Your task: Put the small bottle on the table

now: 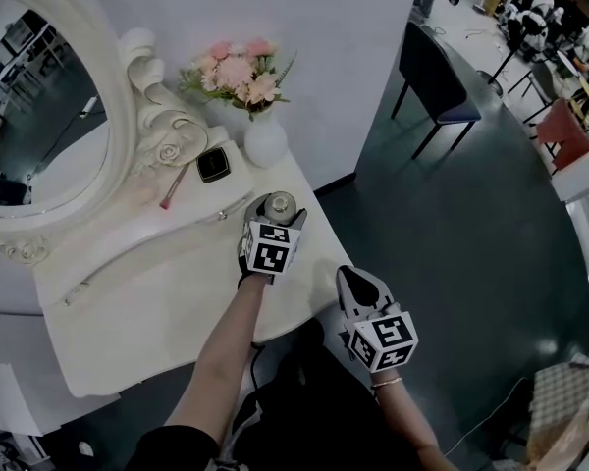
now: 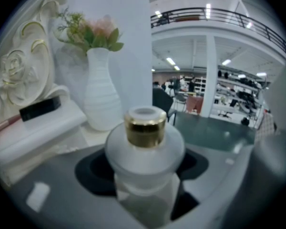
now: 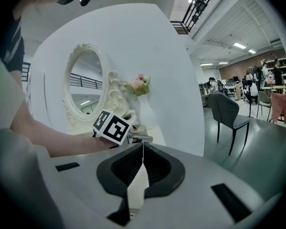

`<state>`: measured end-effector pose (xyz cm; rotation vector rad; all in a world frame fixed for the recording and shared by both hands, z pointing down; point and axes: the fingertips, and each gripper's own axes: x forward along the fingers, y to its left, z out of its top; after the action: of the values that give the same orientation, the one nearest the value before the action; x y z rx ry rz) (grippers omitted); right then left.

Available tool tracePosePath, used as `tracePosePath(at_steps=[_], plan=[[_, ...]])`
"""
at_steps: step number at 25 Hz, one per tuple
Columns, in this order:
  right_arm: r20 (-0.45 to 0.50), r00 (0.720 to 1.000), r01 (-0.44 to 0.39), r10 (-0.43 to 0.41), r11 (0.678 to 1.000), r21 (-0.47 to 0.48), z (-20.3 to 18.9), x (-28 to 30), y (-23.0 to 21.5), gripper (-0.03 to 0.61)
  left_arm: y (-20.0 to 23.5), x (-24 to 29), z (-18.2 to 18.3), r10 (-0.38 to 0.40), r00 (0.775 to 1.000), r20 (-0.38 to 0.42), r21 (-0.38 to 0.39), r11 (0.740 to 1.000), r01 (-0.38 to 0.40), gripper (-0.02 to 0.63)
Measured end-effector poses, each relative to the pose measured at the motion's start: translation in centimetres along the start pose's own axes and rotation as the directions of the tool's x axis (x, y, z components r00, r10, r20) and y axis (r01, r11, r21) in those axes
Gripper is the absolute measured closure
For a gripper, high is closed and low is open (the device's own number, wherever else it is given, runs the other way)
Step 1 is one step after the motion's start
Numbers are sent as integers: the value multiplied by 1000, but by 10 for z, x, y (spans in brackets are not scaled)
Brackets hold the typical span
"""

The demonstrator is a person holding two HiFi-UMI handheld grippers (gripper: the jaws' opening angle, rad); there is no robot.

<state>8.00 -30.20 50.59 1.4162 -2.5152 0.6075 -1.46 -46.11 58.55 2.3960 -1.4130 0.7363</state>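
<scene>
Likely slick and breakable, the small gold-collared frosted-glass bottle [image 2: 144, 151] is pinched by its body in the left gripper [image 1: 275, 214], near the white table [image 1: 157, 292]'s right edge. The right gripper [image 3: 141, 171]'s jaws are pressed together.

Bright indoor light, fisheye edges, soft blur

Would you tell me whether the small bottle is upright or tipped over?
Upright: the small bottle stands between the left gripper's jaws with its gold collar on top, parallel to the vase.
</scene>
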Motion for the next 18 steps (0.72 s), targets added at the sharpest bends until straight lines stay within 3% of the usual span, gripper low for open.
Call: tracePosePath(at_steps=[5, 18], plan=[[2, 1000, -9, 9, 1000, -4, 2, -1, 4, 574, -4, -3, -1, -9, 1000, -6, 1, 1000, 9, 232], [22, 1000, 5, -5, 1000, 1, 1, -17, 10, 574, -2, -50, -6, -12, 999, 34, -53, 999, 14, 241]])
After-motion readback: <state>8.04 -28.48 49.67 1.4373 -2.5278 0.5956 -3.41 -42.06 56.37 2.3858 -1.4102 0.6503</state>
